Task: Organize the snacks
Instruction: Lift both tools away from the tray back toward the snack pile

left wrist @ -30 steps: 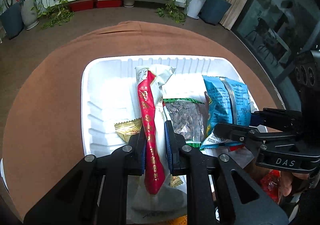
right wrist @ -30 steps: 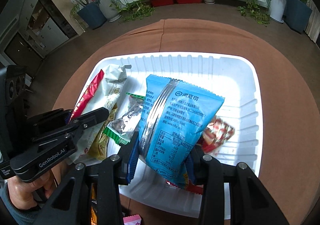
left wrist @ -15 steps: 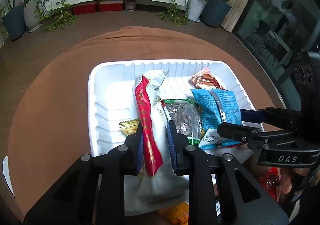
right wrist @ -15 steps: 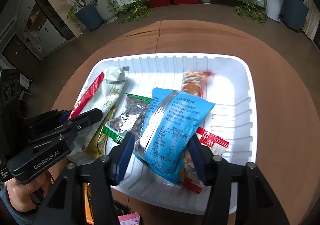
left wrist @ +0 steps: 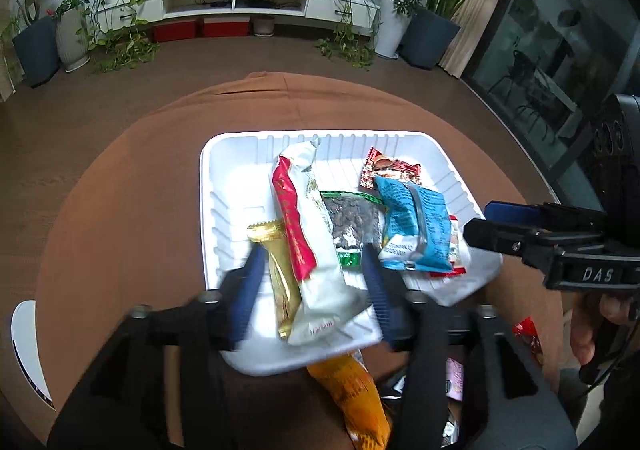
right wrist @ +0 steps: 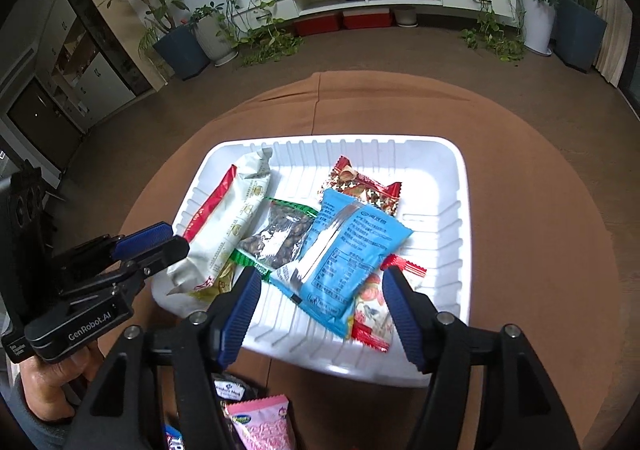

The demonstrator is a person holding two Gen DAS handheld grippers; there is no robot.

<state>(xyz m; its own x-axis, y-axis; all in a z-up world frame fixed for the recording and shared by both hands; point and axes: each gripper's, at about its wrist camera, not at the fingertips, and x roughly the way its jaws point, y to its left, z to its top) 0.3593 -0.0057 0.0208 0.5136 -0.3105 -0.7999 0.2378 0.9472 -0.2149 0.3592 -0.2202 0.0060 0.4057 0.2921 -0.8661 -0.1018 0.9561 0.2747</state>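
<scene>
Nearest, a pink packet (right wrist: 262, 424) and an orange packet (left wrist: 354, 390) lie on the brown table short of the white tray (right wrist: 436, 166). The left gripper (left wrist: 312, 286), marked "GenRobot.AI", and the right gripper (right wrist: 320, 310), marked "DAS", both gape wide, holding nothing. In the tray lie a white-and-red pack (left wrist: 310, 226), gold bar (left wrist: 278, 270), seed bag (right wrist: 278, 236), blue pouch (right wrist: 346, 254) and red wrapper (right wrist: 366, 190). Potted plants (right wrist: 168, 10) stand beyond.

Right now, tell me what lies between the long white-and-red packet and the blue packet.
The clear nut packet with green ends, seen in both wrist views.
</scene>
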